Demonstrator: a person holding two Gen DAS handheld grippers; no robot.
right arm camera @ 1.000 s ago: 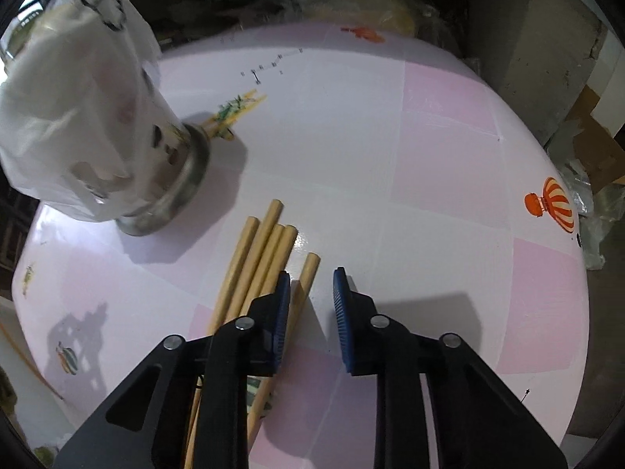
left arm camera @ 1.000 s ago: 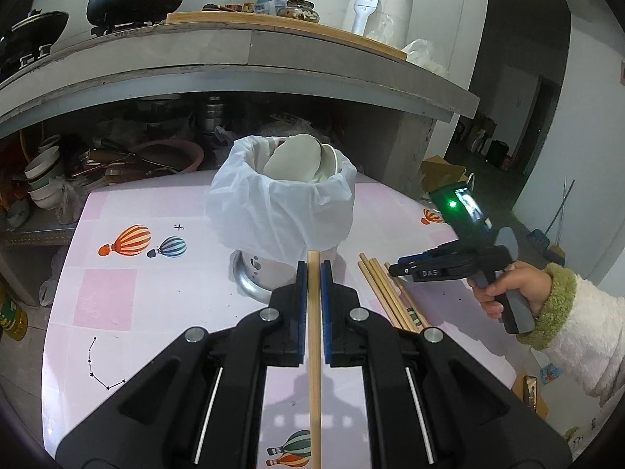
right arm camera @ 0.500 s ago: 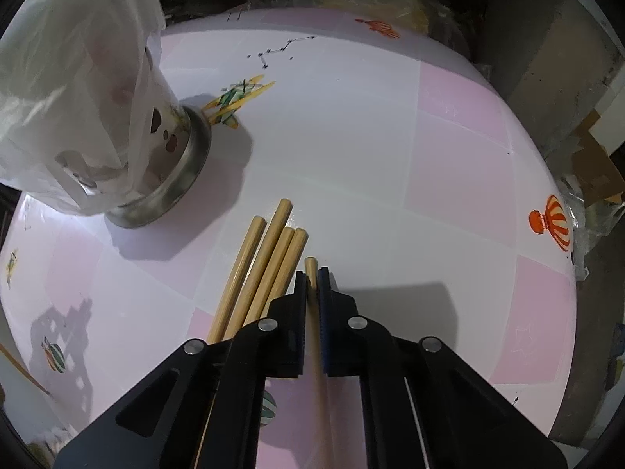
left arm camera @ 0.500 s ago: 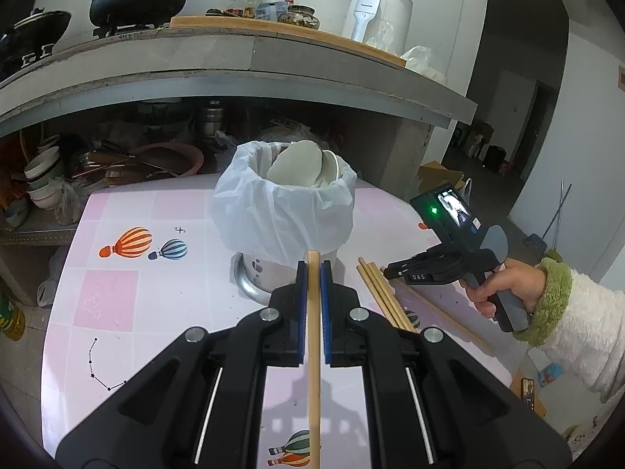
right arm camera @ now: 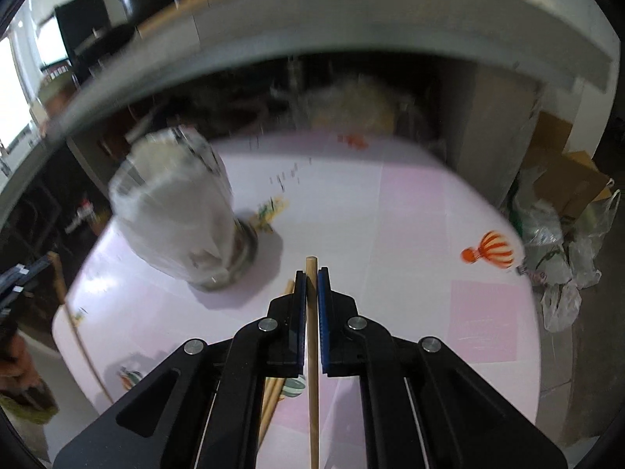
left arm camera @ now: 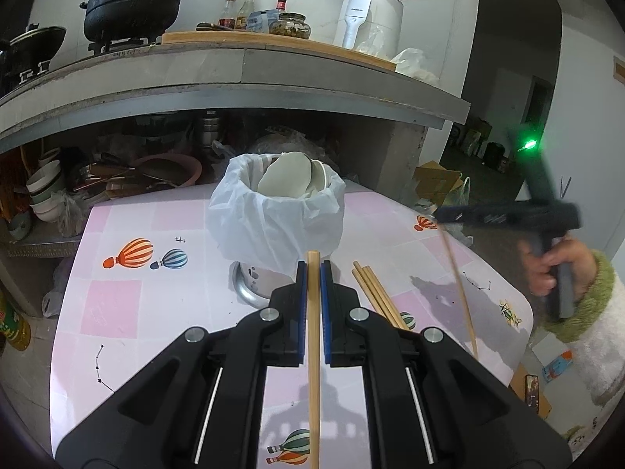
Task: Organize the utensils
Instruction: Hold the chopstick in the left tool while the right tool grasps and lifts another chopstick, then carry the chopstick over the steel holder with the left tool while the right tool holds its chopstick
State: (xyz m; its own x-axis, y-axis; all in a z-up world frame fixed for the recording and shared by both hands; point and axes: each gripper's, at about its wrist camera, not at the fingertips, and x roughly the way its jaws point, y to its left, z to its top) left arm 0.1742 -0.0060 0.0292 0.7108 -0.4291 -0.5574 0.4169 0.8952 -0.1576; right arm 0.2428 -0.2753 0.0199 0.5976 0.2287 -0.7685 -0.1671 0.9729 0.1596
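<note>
Your left wrist view is sharp and evenly daylit, with soft shadows on the pink-and-white tiled tabletop (left arm camera: 164,234). Only the black handheld gripper at the right (left arm camera: 441,215) smears with motion, its green lamp flaring. Your right wrist view is blurred throughout: the white plastic-lined metal container (right arm camera: 175,211) streaks, and a window glares at the far left. Both views bend and darken toward the edges.

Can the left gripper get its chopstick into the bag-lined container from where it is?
Probably yes. The left gripper is shut on one chopstick, and the bag-lined container stands directly ahead with its mouth open. The white spoons fill part of it, and the right gripper is off to the side.
</note>
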